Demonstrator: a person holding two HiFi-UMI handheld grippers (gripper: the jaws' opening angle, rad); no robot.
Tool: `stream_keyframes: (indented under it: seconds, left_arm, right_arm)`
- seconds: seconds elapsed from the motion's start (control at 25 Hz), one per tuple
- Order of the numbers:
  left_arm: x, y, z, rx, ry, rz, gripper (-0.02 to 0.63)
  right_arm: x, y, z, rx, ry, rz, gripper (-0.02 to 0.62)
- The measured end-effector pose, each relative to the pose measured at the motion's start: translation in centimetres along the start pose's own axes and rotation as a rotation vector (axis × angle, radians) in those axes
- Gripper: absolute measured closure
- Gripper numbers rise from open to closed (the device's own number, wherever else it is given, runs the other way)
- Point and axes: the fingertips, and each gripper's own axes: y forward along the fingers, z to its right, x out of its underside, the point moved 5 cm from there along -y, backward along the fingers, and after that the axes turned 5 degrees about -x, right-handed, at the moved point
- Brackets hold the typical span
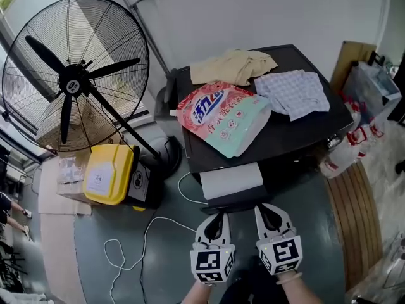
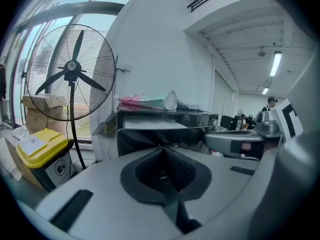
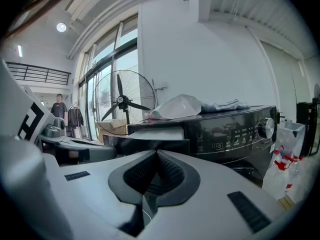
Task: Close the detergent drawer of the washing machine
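Note:
The black washing machine (image 1: 308, 130) has its detergent drawer (image 1: 231, 180) pulled out toward me, pale inside with a dark front panel. My left gripper (image 1: 219, 215) and right gripper (image 1: 263, 210) hover side by side just in front of that panel, both shut and empty. In the left gripper view the shut gripper (image 2: 162, 148) points at the open drawer (image 2: 150, 126). In the right gripper view the shut gripper (image 3: 156, 153) faces the drawer (image 3: 161, 133), with the control panel (image 3: 239, 129) to its right.
On the machine's top lie a detergent bag (image 1: 221, 116), a beige cloth (image 1: 234, 65) and a checked cloth (image 1: 294, 90). A large standing fan (image 1: 73, 75) and a yellow bin (image 1: 109, 173) stand left. A white cable (image 1: 145, 239) trails on the floor. Bottles (image 1: 345, 151) stand right.

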Motion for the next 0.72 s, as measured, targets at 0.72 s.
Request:
stream_keyframes:
  seconds: [0.72]
  left_arm:
    - [-1.2,2.4,-0.8,-0.083,-0.019,0.023,0.591]
  right_arm:
    - [-1.1,2.6,1.3,-0.062,0.0,0.045,0.569]
